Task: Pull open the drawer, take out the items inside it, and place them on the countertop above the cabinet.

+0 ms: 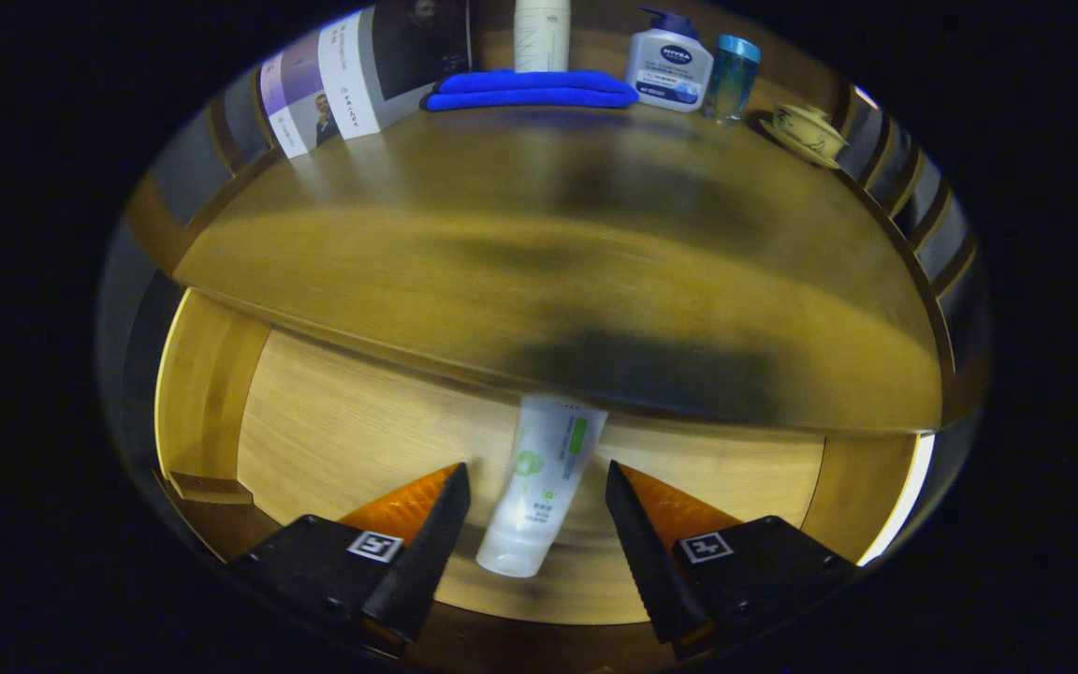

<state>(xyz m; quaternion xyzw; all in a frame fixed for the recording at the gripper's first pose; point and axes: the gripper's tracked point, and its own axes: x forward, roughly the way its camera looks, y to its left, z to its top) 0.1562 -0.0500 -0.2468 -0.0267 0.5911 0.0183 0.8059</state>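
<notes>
The drawer [314,440] stands pulled open below the wooden countertop [548,253]. A white tube with green print [539,487] lies on the drawer's floor, its far end tucked under the countertop's front edge. My gripper [535,482] hovers over the drawer, open, with the tube lying between its two fingers. Neither finger touches the tube.
At the back of the countertop lie a folded blue cloth [530,90], a white bottle [541,36] behind it, a white pump bottle [668,67], a teal-capped jar [732,79] and a lidded tea cup on a saucer [807,131]. Leaflets [333,84] lean at the back left.
</notes>
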